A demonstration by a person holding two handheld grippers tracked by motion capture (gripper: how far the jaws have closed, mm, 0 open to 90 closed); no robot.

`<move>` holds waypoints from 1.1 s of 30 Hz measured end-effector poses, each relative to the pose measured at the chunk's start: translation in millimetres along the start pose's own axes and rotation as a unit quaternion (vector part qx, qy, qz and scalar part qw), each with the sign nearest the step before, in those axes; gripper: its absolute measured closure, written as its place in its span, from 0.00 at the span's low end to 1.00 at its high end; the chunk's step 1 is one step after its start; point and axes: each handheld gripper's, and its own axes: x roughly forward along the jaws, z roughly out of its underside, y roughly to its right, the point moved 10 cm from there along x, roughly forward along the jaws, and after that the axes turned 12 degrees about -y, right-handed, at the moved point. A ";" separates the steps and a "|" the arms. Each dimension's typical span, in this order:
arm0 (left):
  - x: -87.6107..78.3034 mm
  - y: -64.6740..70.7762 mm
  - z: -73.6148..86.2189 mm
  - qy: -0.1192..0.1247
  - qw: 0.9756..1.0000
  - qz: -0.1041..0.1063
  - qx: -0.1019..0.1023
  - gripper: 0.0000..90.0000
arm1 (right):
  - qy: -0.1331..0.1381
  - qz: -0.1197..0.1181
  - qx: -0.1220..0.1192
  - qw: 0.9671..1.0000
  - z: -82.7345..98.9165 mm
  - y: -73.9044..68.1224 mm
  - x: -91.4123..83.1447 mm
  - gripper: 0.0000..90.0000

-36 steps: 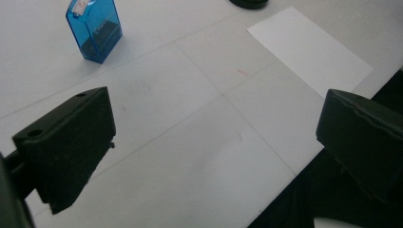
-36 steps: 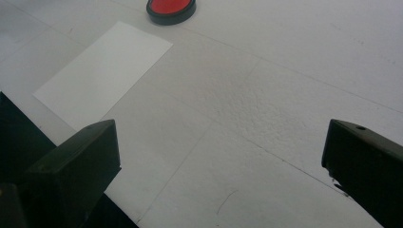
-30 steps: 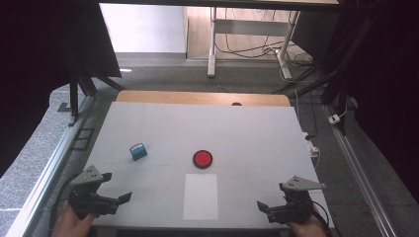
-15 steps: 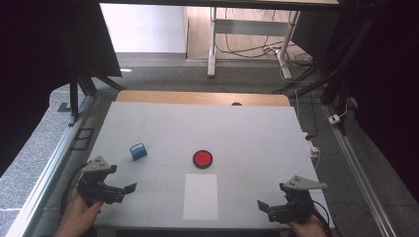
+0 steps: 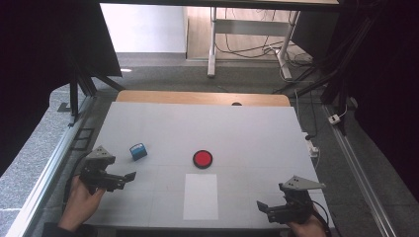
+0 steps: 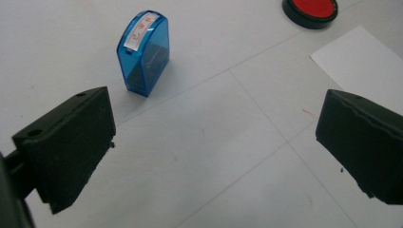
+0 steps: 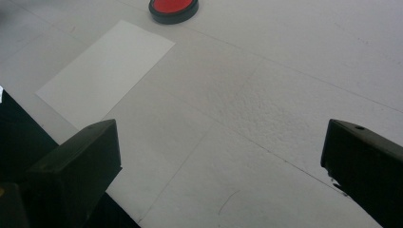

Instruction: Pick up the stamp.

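Table: white tabletop (image 5: 237,133) with faint seam lines, a strip of bare wood along its far edge, grey floor beyond with a desk frame and loose cables.
Left hand: at the near left corner in the high view, wrapped around the left gripper (image 5: 129,176), which points rightward and slightly away over the white surface.
Left gripper state: jaws spread wide with nothing between them; in the left gripper view (image 6: 214,152) the two black jaws stand far apart over bare table.
Right hand: at the near right edge, holding the right gripper (image 5: 261,206), which points leftward along the near edge.
Right gripper state: jaws spread wide and empty; in the right gripper view (image 7: 221,166) bare tabletop lies between them.
Sheet of paper: white rectangle (image 5: 200,195) flat on the table near the front, between the two grippers, its long side running away from the person.
Blue stamp: small translucent blue self-inking stamp (image 5: 138,151) with a white label bearing red marks on top (image 6: 143,52), standing upright just ahead of the left gripper, near it but not touched, left of the paper.
Ink pad: round red pad in a black case (image 5: 202,159), just past the far edge of the paper, right of the stamp and apart from it.
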 end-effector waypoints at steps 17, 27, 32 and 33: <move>12.8 -29.3 -16.6 -0.014 1.000 -0.015 0.009 0.00 | -0.002 -0.001 0.000 1.000 0.0 -0.2 0.6 0.00; 24.1 -47.7 -26.6 -0.027 0.999 -0.011 0.032 0.00 | -0.007 -0.001 -0.001 1.000 0.2 -0.4 1.7 0.00; 34.4 -50.9 -34.2 -0.039 0.998 -0.001 0.052 0.00 | -0.008 -0.001 -0.001 1.000 0.4 -0.2 1.5 0.00; 36.3 -51.2 -35.8 -0.041 0.998 -0.001 0.055 0.00 | -0.007 -0.001 -0.001 1.000 0.3 -0.3 1.6 0.00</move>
